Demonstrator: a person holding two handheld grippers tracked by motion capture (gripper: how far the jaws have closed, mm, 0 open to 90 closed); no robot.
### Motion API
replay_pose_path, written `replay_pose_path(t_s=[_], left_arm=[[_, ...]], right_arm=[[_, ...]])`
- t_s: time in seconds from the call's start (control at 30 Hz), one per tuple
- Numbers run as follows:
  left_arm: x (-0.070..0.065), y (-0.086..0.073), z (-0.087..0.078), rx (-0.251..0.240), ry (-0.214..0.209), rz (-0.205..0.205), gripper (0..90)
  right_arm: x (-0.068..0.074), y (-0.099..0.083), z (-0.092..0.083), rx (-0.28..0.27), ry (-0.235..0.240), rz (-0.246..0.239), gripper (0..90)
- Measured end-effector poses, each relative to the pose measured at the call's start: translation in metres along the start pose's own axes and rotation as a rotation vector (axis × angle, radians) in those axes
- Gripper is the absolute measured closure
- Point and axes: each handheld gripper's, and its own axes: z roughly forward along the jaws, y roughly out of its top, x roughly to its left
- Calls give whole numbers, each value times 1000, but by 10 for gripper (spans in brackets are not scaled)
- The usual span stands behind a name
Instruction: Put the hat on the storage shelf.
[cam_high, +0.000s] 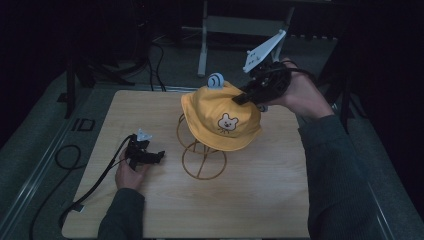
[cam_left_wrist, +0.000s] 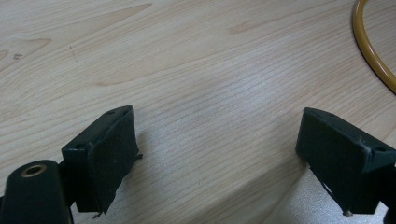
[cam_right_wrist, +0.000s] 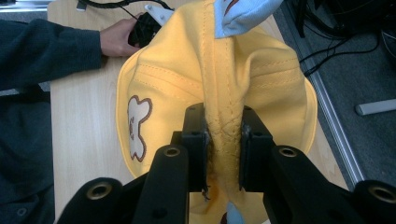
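Above the yellow hat (cam_high: 220, 117), right claw (cam_high: 243, 97) pinched on its crown; left claw (cam_high: 155, 156) wide open, low over the table (cam_high: 250, 200).

The yellow hat (cam_high: 220, 117) sits on a wire stand (cam_high: 202, 159) in the middle of the table (cam_high: 260, 200), and it blocks the way across. At 2 o'clock from the hat, the right gripper (cam_high: 243, 97) pinches its top, so that side is full. At 8 o'clock, the left gripper (cam_high: 159, 156) rests just beside the stand's ring. From 4 to 6 o'clock the wood is bare, with lots of room to pass. The far left corner, at 10 o'clock, is open too.
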Motion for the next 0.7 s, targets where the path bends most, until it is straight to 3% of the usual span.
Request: replay_pose_path(t_s=[0.4, 0.7], left_arm=[[0, 0, 0, 0, 0, 0, 123], [0, 0, 0, 0, 0, 0, 123]], right_arm=[[1, 19, 26, 42, 20, -21, 760], [2, 34, 34, 55, 32, -25, 758]])
